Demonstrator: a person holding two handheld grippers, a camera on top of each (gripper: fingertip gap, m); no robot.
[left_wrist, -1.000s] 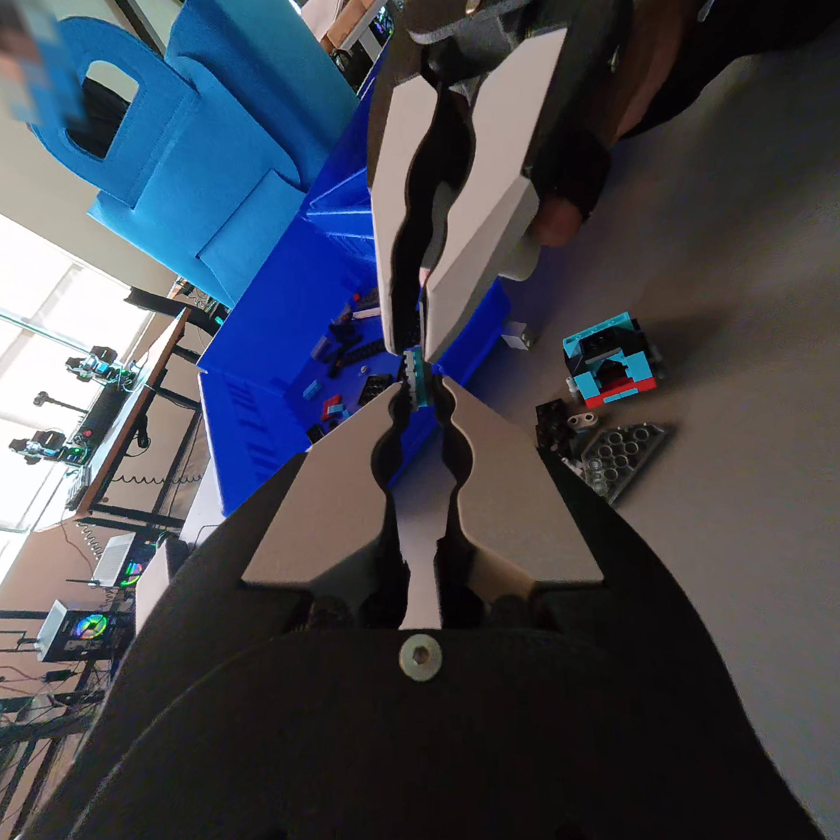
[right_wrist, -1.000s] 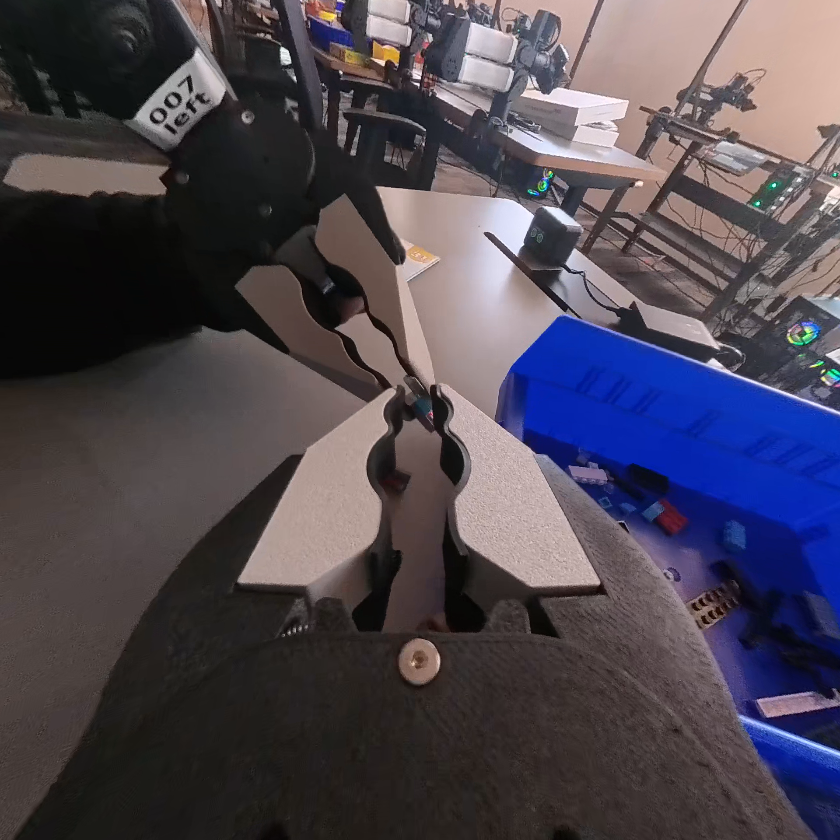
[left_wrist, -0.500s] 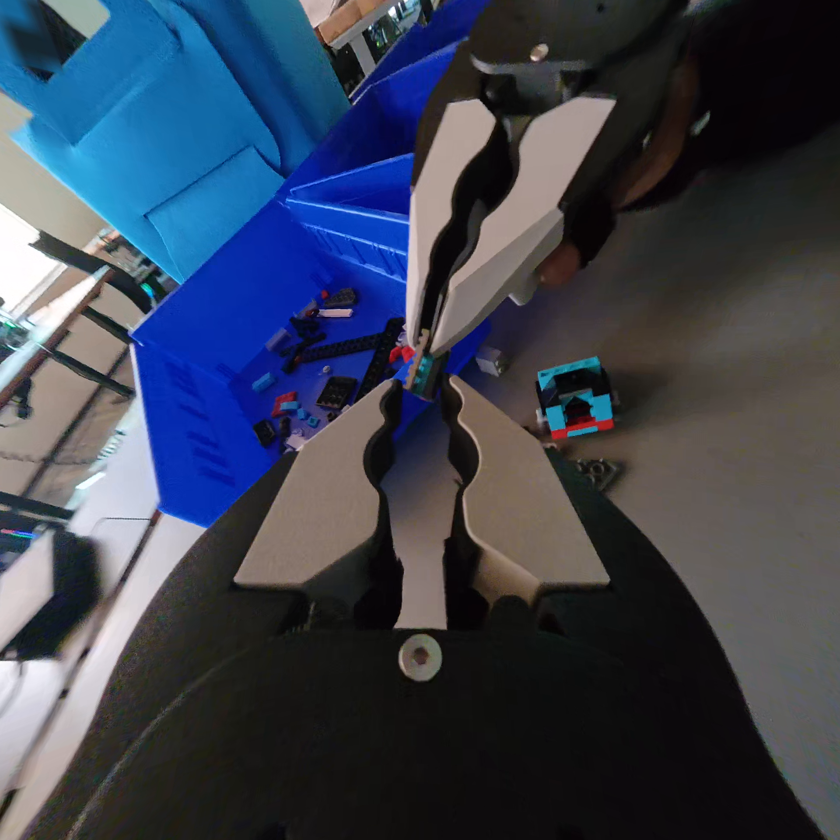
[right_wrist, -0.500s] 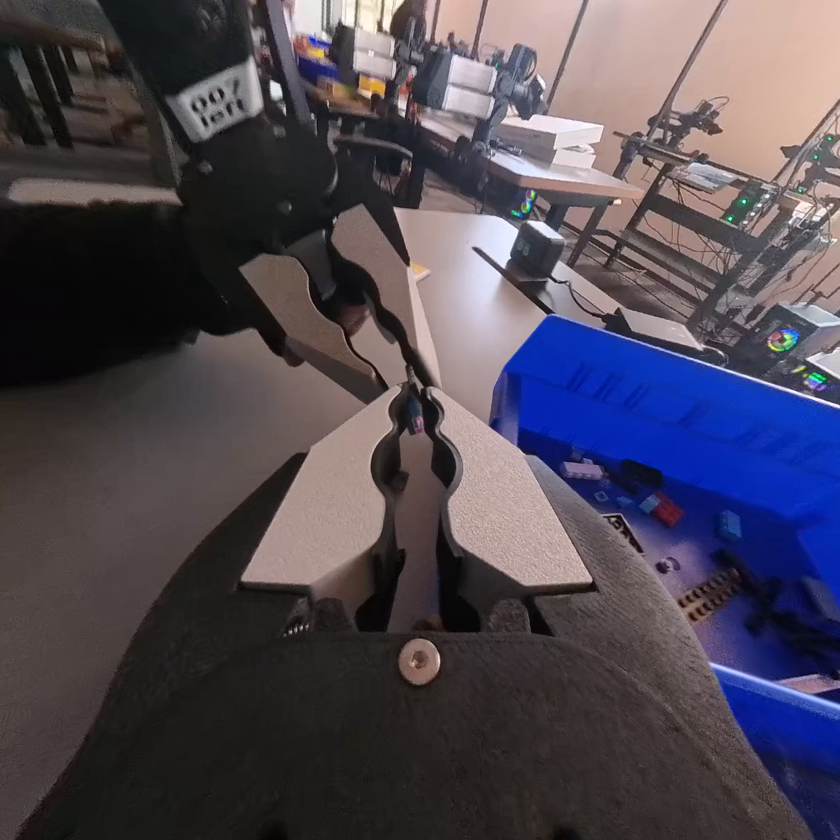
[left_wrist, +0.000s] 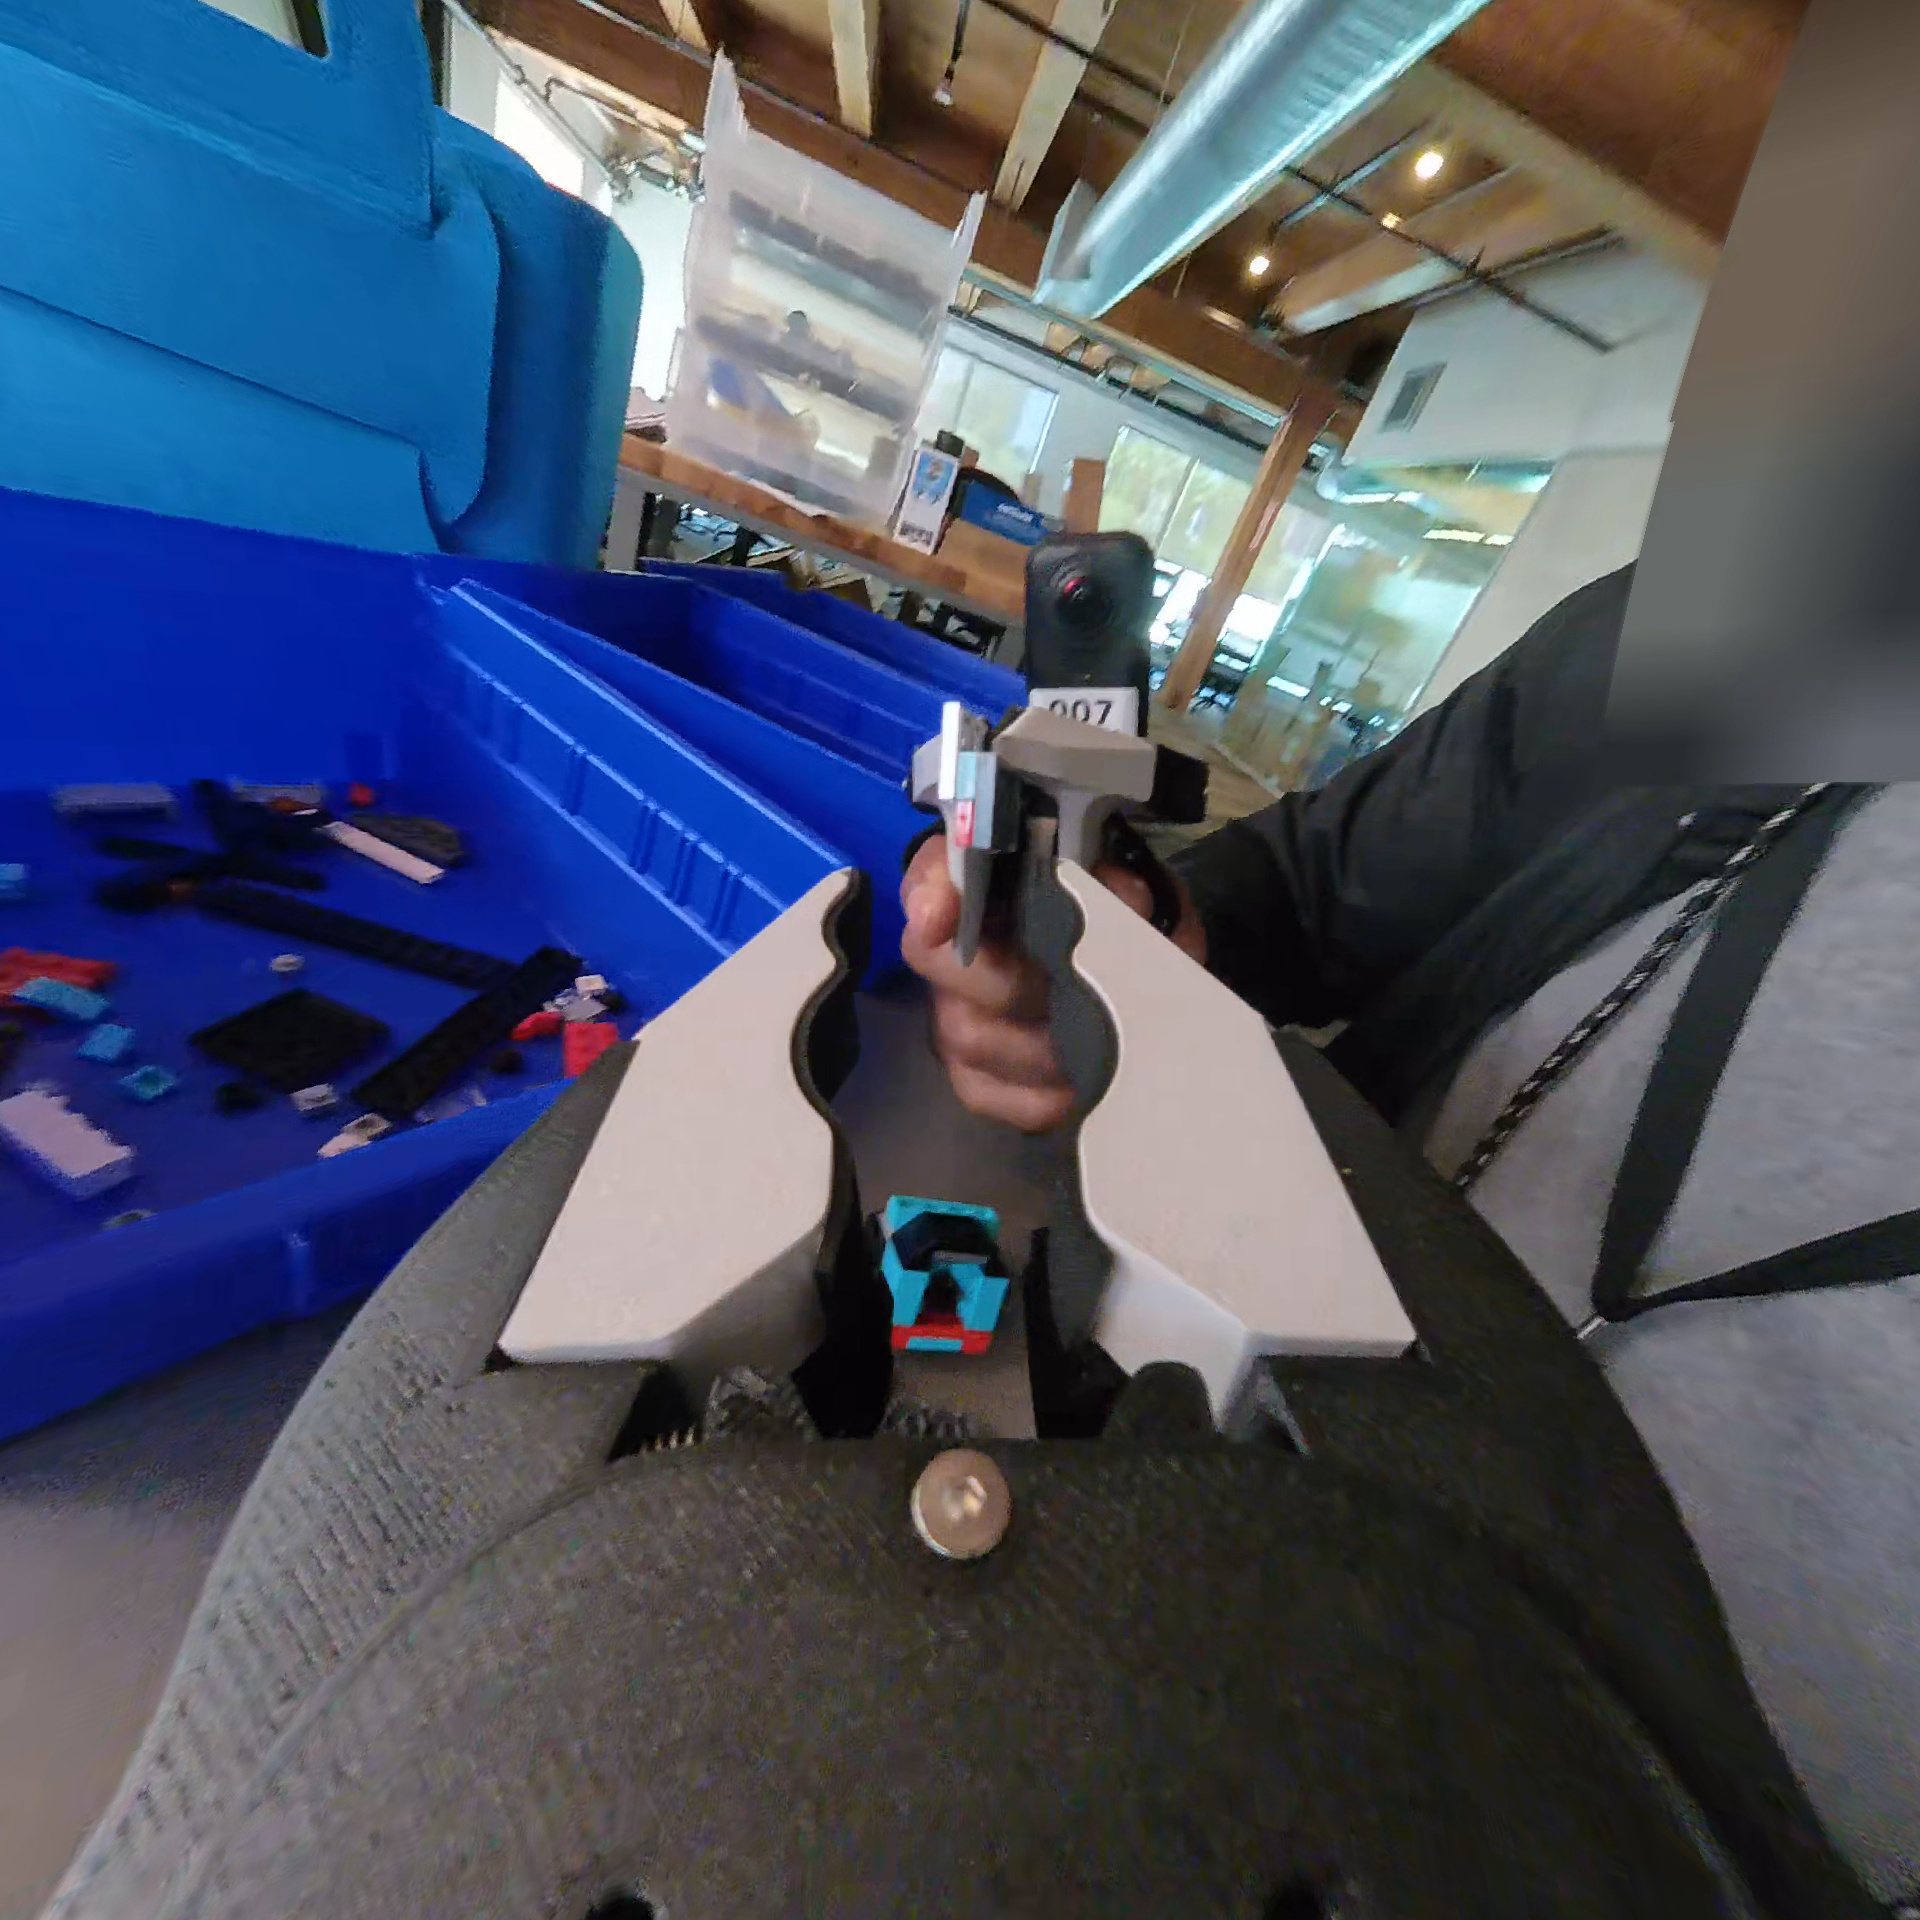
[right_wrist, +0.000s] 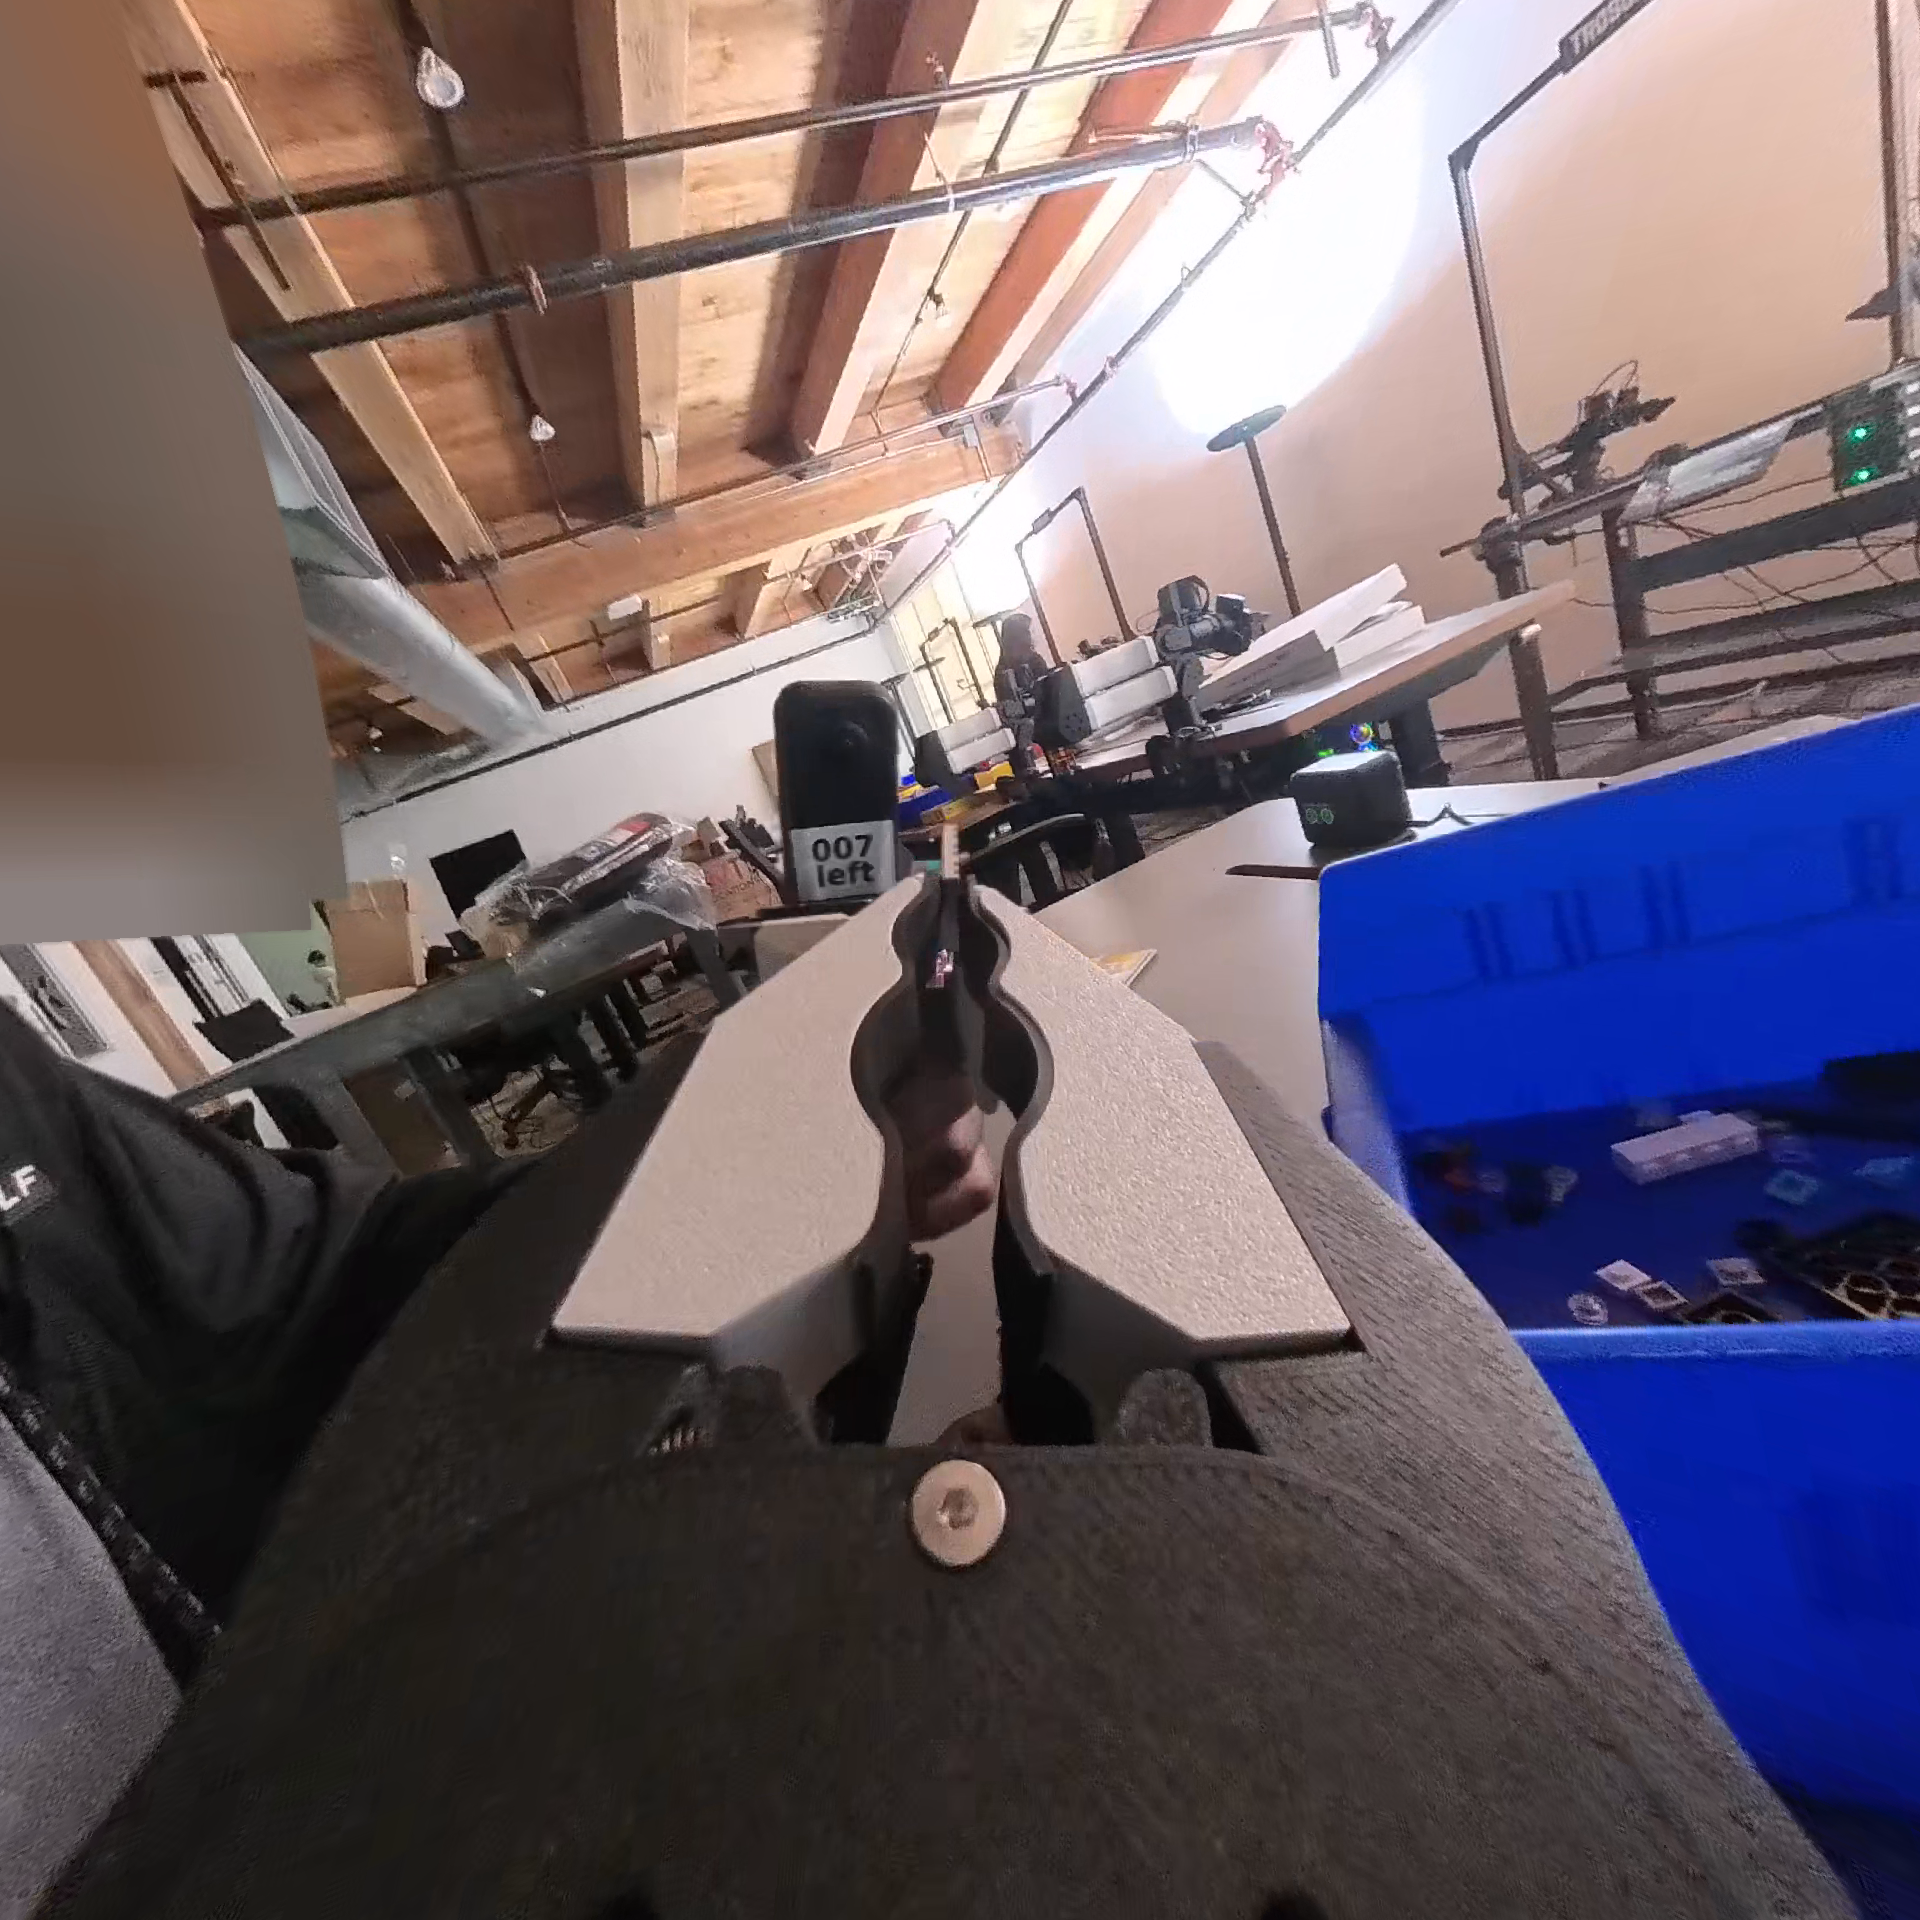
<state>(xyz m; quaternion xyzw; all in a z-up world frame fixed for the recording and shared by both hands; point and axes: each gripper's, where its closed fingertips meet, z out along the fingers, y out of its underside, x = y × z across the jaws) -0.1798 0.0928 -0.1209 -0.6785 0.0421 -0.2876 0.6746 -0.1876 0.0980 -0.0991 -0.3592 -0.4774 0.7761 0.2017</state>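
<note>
Both claws have swung up and moved apart. One second ago they met tip to tip by the bin, both pinching one small piece. Now only the right claw has it.

From the left wrist view, the left claw (left_wrist: 961, 894) is let go. Its two fingers stand wide apart with nothing between them. Low in the gap you can see a little toy (left_wrist: 943, 1288) made of teal, black and red bricks. It sits on the grey table (left_wrist: 62, 1538), just beside the bin (left_wrist: 644, 758). The bin is big and blue and lies to the left. Loose bricks (left_wrist: 312, 1029) in black, red, white and teal are spread over its floor.

Past the left claw's tips, the right claw faces back this way, held up in a hand (left_wrist: 987, 1029). A black camera (left_wrist: 1086, 613) sits on top of it. The piece (left_wrist: 964, 805) sticks out at its tip, up in the air and well above the table. It is thin, grey and teal with a bit of red.

From the right wrist view, the right claw (right_wrist: 948, 894) is squeezed tight on the piece, which pokes out at the very tip. Behind the tip you can see the left claw's black camera. The bin is on the right here.
</note>
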